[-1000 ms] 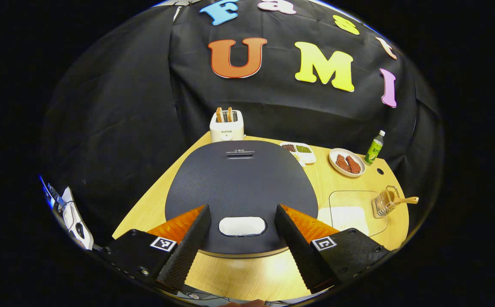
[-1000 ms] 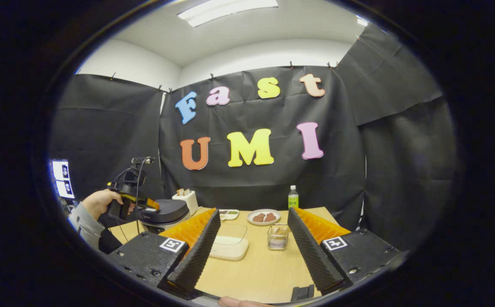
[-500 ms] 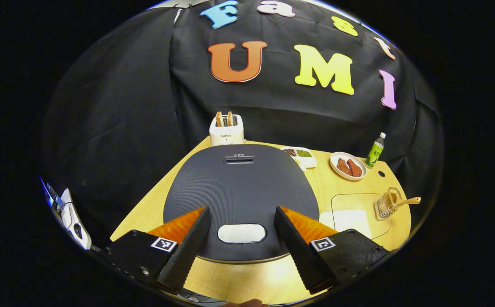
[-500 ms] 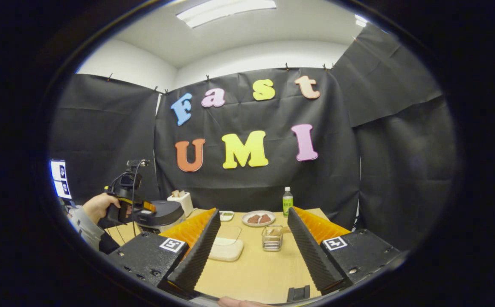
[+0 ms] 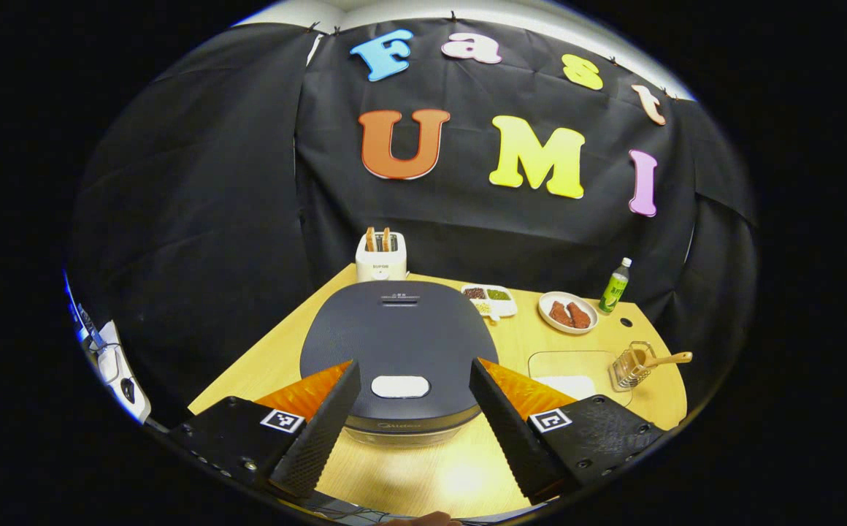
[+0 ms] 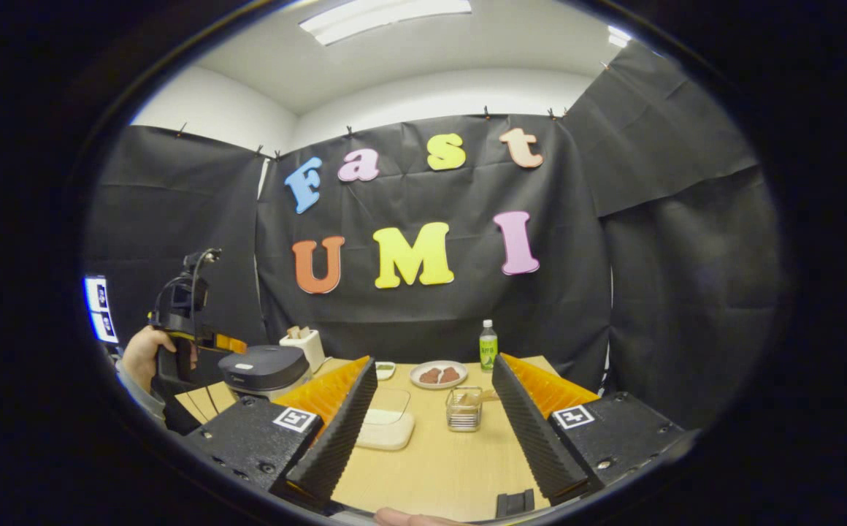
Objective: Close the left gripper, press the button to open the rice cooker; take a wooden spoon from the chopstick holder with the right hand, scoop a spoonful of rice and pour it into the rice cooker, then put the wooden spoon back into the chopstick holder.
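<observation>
- The rice cooker point(image 5: 399, 351) sits at the near left part of the wooden table point(image 5: 423, 475); it is a round, dark grey appliance with a finely textured flat lid, which is down.
- A pale oval button point(image 5: 400, 386) is set into the lid's near edge, and a small slot-like vent sits near the far edge.
- In the left gripper view, the left gripper point(image 5: 410, 424) hangs above and in front of the cooker with its jaws spread wide; the button shows in the gap between the fingers, and nothing is gripped.
- In the right gripper view, the cooker point(image 6: 264, 369) appears at the left, with a hand point(image 6: 142, 354) holding the left gripper point(image 6: 197, 336) just above and beside it.
- The right gripper point(image 6: 431, 431) is over the table's near edge, its jaws wide apart and holding nothing.
- The chopstick holder point(image 5: 631, 365) is a clear, ribbed container at the table's right side; the wooden spoon point(image 5: 663, 359) leans in it, with its handle pointing out to the right.
- Beside the holder lies a clear, shallow rice container point(image 5: 568, 371) with white rice in it.
- Farther back stand a white toaster point(image 5: 380, 258), a divided dish of beans point(image 5: 489, 296), a plate point(image 5: 568, 313) with brown food and a green bottle point(image 5: 615, 276).
</observation>
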Tool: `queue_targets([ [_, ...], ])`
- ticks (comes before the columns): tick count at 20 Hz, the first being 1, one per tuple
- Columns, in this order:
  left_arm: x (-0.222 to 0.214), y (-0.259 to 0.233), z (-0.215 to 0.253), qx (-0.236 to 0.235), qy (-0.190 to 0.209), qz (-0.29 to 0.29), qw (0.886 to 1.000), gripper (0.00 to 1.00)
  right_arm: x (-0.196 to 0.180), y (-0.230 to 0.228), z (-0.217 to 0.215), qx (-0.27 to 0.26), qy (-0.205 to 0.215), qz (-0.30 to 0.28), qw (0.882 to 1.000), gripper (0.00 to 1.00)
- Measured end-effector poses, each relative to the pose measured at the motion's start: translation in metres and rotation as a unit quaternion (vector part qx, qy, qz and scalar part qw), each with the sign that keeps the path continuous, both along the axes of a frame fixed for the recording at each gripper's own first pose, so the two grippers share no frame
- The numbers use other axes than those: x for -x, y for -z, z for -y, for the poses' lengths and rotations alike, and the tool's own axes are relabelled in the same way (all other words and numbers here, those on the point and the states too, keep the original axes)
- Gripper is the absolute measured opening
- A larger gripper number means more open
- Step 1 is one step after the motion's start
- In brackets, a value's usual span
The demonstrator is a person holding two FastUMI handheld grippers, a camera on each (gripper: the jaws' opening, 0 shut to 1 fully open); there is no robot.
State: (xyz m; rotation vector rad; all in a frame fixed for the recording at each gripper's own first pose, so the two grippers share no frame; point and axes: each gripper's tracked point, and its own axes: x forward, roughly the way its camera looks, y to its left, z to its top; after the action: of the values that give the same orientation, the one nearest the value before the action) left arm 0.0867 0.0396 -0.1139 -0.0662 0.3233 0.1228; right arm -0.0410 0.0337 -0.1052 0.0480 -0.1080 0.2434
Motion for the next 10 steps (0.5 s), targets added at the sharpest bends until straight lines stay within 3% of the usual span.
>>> queue_targets([
  [2, 0.015, -0.014, 0.005, -0.015, 0.007, 0.029, 0.999, 0.96, 0.003, -0.007, -0.003, -0.002, 0.0, 0.008, 1.0, 1.0],
  [8, 0.072, -0.049, 0.032, -0.012, 0.033, 0.106, 0.994, 1.0, 0.003, -0.01, -0.006, -0.006, 0.002, 0.004, 1.0, 1.0],
  [9, 0.08, -0.057, 0.038, -0.014, 0.039, 0.119, 0.992, 0.96, 0.003, -0.012, -0.007, -0.005, 0.002, 0.004, 1.0, 1.0],
  [10, 0.087, -0.066, 0.045, -0.017, 0.05, 0.133, 0.99, 0.96, 0.003, -0.015, -0.007, -0.008, 0.003, 0.004, 1.0, 0.92],
])
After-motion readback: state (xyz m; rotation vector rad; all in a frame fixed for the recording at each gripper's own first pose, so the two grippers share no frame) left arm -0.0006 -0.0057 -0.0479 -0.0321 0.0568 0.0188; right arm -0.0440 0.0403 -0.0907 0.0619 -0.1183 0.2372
